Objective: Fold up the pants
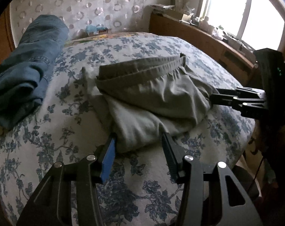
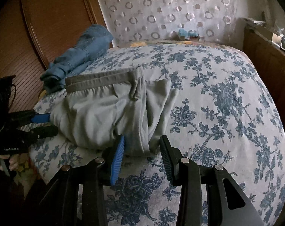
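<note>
Grey pants [image 1: 153, 98] lie bunched and folded on the floral bedspread [image 1: 48, 145], waistband [image 1: 142, 66] toward the far side. My left gripper [image 1: 138, 137] is open, its fingers on either side of the near fabric edge. My right gripper [image 1: 213, 96] shows at the right edge of the pile. In the right wrist view the pants [image 2: 108, 113] lie ahead, waistband [image 2: 102, 80] on top. My right gripper [image 2: 142, 141] is open around the near fold. The left gripper [image 2: 46, 123] sits open at the pants' left edge.
Folded blue jeans [image 1: 27, 69] lie at the far left of the bed, also in the right wrist view [image 2: 80, 54]. A wooden headboard shelf [image 1: 208, 37] with clutter runs under the window. A patterned curtain [image 2: 170, 9] hangs behind. A wooden wardrobe [image 2: 39, 28] stands left.
</note>
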`<state>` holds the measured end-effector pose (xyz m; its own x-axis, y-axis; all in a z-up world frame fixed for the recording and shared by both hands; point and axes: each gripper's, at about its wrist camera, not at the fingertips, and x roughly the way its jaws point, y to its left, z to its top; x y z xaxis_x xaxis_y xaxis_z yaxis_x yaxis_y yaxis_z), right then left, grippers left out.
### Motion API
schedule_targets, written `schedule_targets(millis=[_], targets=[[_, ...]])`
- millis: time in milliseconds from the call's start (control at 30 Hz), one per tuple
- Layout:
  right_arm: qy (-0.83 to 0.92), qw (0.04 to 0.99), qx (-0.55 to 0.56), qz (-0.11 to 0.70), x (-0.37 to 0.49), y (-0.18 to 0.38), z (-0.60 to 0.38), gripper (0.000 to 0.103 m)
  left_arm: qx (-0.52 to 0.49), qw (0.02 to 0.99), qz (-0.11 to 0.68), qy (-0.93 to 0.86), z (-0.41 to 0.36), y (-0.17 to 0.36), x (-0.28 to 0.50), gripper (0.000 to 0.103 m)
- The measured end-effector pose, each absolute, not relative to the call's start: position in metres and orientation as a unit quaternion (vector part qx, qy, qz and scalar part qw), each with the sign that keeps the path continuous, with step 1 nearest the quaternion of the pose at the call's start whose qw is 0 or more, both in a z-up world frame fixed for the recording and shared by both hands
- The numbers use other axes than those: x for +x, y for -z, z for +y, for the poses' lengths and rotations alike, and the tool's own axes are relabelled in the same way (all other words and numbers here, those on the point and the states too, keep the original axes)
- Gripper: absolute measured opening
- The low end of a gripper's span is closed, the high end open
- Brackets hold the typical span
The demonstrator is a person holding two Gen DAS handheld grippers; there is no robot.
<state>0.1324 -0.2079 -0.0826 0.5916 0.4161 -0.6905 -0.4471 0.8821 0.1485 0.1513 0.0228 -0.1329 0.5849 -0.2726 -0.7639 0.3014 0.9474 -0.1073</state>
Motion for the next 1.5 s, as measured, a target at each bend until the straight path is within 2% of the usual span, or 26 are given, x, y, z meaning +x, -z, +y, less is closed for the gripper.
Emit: schedule_targets(millis=[67,167,267,333,533,900,967,1067,1100,1133,1333,1500], targets=[[-0.245,0.890,-0.012,0.384,0.137,0.085,-0.210,0.038,0.015,0.892,0.423,0.158,0.023,0.133,0.152,0.049],[-0.255,0.888,-0.003,0.384,0.140,0.087,-0.213,0.021,0.016,0.895,0.418,0.153,0.024,0.131,0.154,0.037],[-0.262,0.887,0.005,0.380,0.140,0.087,-0.217,0.011,0.020,0.897,0.414,0.152,0.025,0.130,0.154,0.026],[-0.262,0.889,0.008,0.375,0.139,0.087,-0.220,0.009,0.017,0.900,0.408,0.151,0.028,0.128,0.154,0.015],[-0.249,0.911,0.040,0.328,0.118,0.073,-0.241,0.007,-0.029,0.919,0.368,0.141,0.045,0.104,0.132,0.012],[-0.259,0.904,0.023,0.341,0.072,0.078,-0.255,0.008,-0.027,0.909,0.384,0.162,0.038,0.114,0.100,0.012],[-0.257,0.904,0.021,0.340,0.070,0.076,-0.257,0.011,-0.021,0.909,0.385,0.160,0.036,0.113,0.097,0.013],[-0.242,0.912,0.009,0.331,0.068,0.069,-0.257,0.015,-0.017,0.908,0.387,0.158,0.035,0.111,0.100,0.028],[-0.242,0.913,0.009,0.327,0.067,0.066,-0.257,0.015,-0.016,0.909,0.384,0.158,0.035,0.110,0.100,0.038],[-0.246,0.913,0.011,0.326,0.067,0.065,-0.256,0.018,-0.015,0.911,0.381,0.158,0.035,0.108,0.102,0.043],[-0.257,0.912,-0.006,0.321,0.086,0.061,-0.239,0.027,0.001,0.922,0.361,0.139,0.036,0.095,0.120,0.044],[-0.260,0.905,-0.027,0.336,0.116,0.066,-0.220,0.028,-0.001,0.920,0.367,0.139,0.038,0.095,0.152,0.044]])
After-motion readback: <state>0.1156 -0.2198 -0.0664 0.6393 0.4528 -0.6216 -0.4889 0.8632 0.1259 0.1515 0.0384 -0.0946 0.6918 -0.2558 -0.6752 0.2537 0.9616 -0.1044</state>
